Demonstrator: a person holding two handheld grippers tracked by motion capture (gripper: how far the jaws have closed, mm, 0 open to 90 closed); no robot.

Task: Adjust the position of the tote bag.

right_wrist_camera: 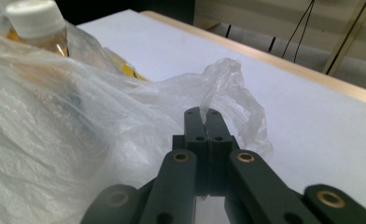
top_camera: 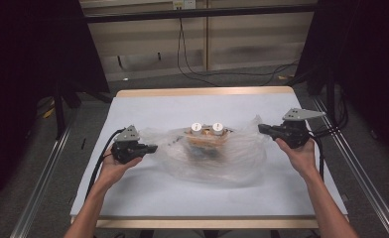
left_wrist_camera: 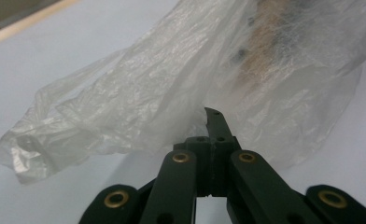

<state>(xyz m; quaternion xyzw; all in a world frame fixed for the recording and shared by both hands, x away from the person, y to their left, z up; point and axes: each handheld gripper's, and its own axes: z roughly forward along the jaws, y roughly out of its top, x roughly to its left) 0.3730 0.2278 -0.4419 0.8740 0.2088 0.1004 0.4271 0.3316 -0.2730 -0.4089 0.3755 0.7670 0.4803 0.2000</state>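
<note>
That clear plastic bag (top_camera: 217,156) mid-table is thin, limp, slippery film with two white-capped bottles (top_camera: 206,130) weighing it down, so the left gripper (top_camera: 153,147) and right gripper (top_camera: 262,128), both pinching its side edges, look best placed on bunched film.

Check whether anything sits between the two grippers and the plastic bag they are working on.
Nothing does. The left gripper is shut on the plastic bag at its left edge, and the right gripper is shut on a fold at its right edge. The two white-capped bottles sit inside the bag, between the two grippers, on the table.
</note>
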